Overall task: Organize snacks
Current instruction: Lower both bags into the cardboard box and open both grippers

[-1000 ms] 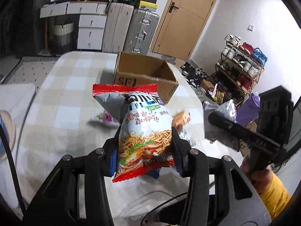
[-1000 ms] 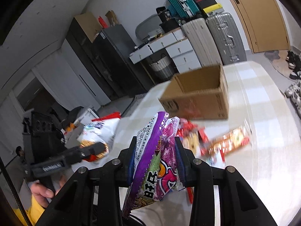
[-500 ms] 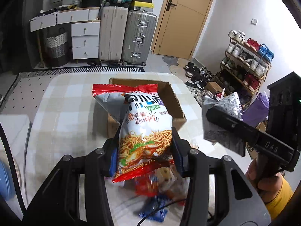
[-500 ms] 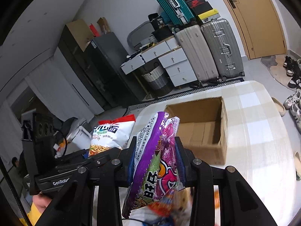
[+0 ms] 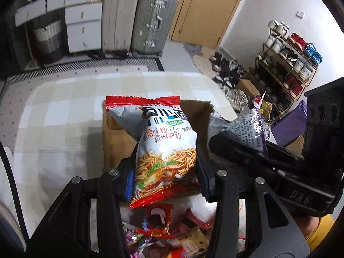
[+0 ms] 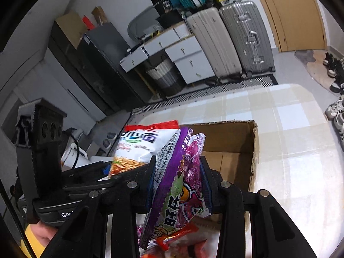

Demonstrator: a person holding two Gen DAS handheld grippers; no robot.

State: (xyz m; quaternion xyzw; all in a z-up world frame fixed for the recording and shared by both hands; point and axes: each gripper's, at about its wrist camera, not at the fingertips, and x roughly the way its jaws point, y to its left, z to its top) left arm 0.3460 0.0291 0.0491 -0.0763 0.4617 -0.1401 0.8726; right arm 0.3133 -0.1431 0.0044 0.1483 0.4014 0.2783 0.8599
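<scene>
My left gripper (image 5: 165, 176) is shut on a white and red noodle-snack bag (image 5: 163, 148), held upright over the near edge of an open cardboard box (image 5: 116, 142). My right gripper (image 6: 176, 185) is shut on a purple snack bag (image 6: 176, 185), held just above the box (image 6: 240, 148), close beside the left one. The noodle bag (image 6: 137, 146) and the left gripper body show at the left of the right wrist view; the purple bag (image 5: 247, 131) shows at the right of the left wrist view. The box looks empty inside.
A heap of loose snack packets (image 5: 172, 232) lies on the checked tablecloth (image 5: 53, 116) in front of the box. Suitcases (image 5: 137, 15) and drawers stand beyond the table, a shoe rack (image 5: 288, 58) at the right.
Both grippers have moved forward with their bags, from over the snack heap up to the box, which now sits right below and behind the bags. Grips are unchanged.
</scene>
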